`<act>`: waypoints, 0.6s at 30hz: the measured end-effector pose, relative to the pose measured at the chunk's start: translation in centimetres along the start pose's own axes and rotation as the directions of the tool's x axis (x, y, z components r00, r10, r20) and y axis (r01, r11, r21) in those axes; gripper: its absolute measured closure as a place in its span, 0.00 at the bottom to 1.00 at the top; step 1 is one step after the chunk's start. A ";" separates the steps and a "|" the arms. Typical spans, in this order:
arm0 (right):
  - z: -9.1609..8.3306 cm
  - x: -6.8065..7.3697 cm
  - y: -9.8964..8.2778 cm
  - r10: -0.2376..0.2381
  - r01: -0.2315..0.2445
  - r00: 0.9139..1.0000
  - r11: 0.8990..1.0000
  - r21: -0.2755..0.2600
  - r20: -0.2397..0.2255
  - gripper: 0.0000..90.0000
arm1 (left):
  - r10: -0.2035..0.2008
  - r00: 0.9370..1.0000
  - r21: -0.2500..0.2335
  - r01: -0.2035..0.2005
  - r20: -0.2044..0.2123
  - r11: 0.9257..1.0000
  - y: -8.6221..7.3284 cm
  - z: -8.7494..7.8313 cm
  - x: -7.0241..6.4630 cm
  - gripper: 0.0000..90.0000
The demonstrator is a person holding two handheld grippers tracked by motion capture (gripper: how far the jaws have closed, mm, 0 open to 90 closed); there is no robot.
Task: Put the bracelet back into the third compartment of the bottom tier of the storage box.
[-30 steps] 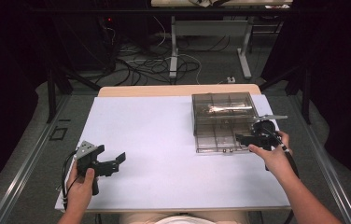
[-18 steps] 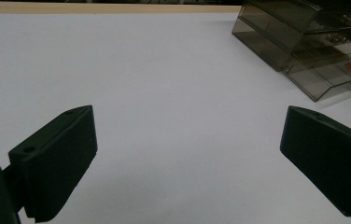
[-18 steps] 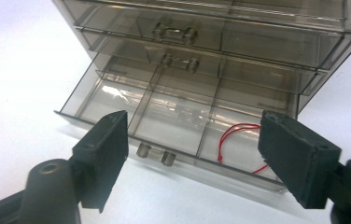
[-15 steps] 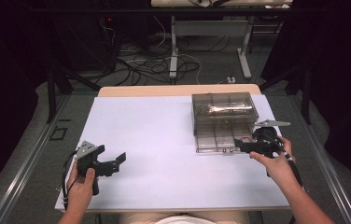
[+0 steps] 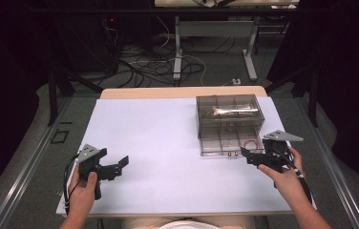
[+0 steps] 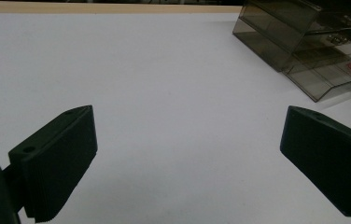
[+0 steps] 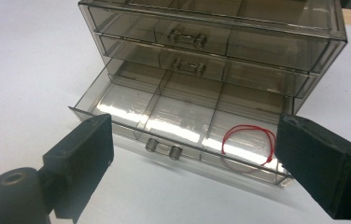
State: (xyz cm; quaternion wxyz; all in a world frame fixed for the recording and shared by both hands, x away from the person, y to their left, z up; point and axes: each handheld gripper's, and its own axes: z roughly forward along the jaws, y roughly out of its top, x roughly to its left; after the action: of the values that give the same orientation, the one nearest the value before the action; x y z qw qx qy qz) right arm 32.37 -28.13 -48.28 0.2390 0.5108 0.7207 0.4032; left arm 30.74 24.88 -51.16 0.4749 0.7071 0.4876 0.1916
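Right gripper view: the right gripper [image 7: 190, 161], whose jaws have just been opening, stands wide and empty just before the pulled-out bottom drawer [image 7: 178, 123] of the smoky drawer cabinet [image 7: 220, 37]. A red loop [image 7: 249, 140] lies in its right compartment; upper drawers are shut. The left gripper [image 5: 115, 167], also wide, rests over bare white table [image 5: 168, 138], well apart.

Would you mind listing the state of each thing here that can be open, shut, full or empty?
Bottom drawer: pulled out, open.
Middle drawer: pushed in, shut.
Top drawer: pushed in, shut.
Red string loop: lying in the bottom drawer's right compartment.
Bottom drawer's other two compartments: look empty.
Right gripper: open, jaws just been opening, nothing held, in front of the drawer handle.
Left gripper: open, holding nothing, over the white table.
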 end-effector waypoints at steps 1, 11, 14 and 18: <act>0.0 0.0 0.0 0.000 0.000 1.000 1.000 0.000 0.000 0.12 | 0.000 1.000 0.000 0.000 0.000 1.000 0.0 0.0 0.0 0.05; -0.4 -1.2 -1.7 0.021 -0.021 0.999 1.000 -0.007 0.026 0.01 | -0.010 1.000 -0.003 0.010 -0.004 1.000 0.0 0.0 0.0 0.05; -0.4 -1.5 -2.1 0.016 -0.016 0.999 1.000 -0.011 0.038 0.00 | -0.007 1.000 -0.003 0.007 -0.006 1.000 0.0 0.0 0.1 0.05; -0.3 -2.1 -2.9 0.032 -0.031 0.998 0.999 -0.024 0.056 0.00 | -0.004 1.000 0.001 0.004 -0.006 1.000 0.0 0.0 0.1 0.05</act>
State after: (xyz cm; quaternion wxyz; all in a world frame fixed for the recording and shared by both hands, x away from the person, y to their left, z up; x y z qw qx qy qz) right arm 31.33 -30.60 -50.61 0.2587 0.5306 0.7008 0.4006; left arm 30.75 24.98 -51.15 0.4734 0.7059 0.4905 0.1926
